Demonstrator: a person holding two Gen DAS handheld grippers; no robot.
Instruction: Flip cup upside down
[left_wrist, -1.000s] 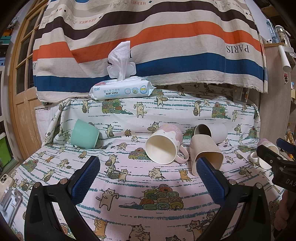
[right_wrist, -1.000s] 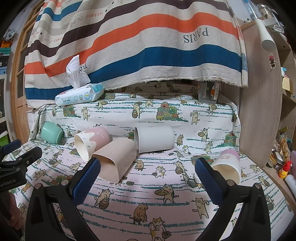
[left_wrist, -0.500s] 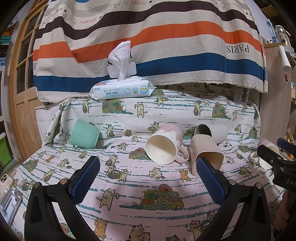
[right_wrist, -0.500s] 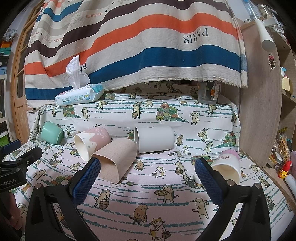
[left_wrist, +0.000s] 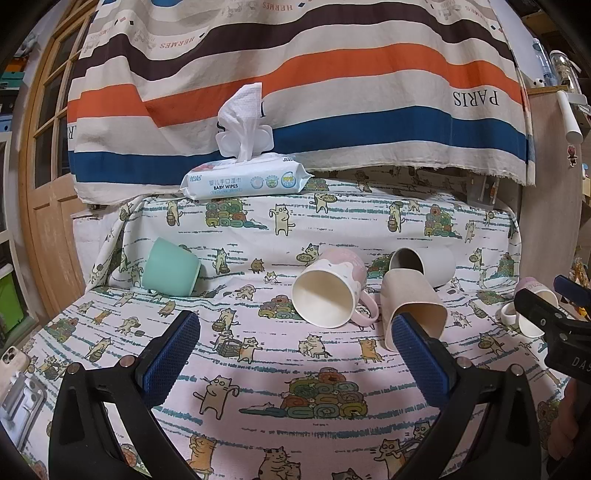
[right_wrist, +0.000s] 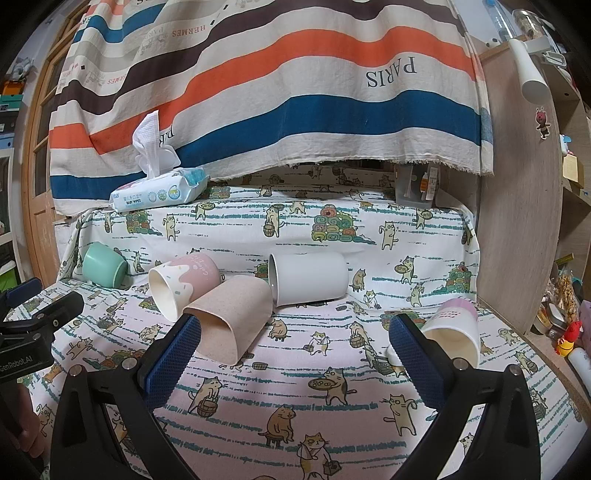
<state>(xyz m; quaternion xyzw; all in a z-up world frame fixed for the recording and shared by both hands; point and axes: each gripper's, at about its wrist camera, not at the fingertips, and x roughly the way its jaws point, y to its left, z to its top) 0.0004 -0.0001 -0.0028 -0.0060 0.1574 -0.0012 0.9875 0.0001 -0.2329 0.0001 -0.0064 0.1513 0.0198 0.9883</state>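
Observation:
Several cups lie on their sides on the cat-print cloth. A pink mug (left_wrist: 330, 291) (right_wrist: 183, 282) lies with its mouth toward me, a beige cup (left_wrist: 410, 308) (right_wrist: 231, 319) beside it, a white cup (left_wrist: 424, 264) (right_wrist: 308, 278) behind, a mint cup (left_wrist: 170, 271) (right_wrist: 103, 264) at the left, and a pink-and-white mug (left_wrist: 533, 308) (right_wrist: 456, 330) at the right. My left gripper (left_wrist: 295, 354) is open and empty, short of the pink mug. My right gripper (right_wrist: 295, 354) is open and empty, between the beige cup and the right mug.
A pack of baby wipes (left_wrist: 245, 181) (right_wrist: 159, 192) sits on the raised ledge at the back under a striped cloth. A wooden panel (right_wrist: 517, 221) bounds the right side, a wooden door (left_wrist: 40, 184) the left. A phone (left_wrist: 13, 363) lies at the left edge.

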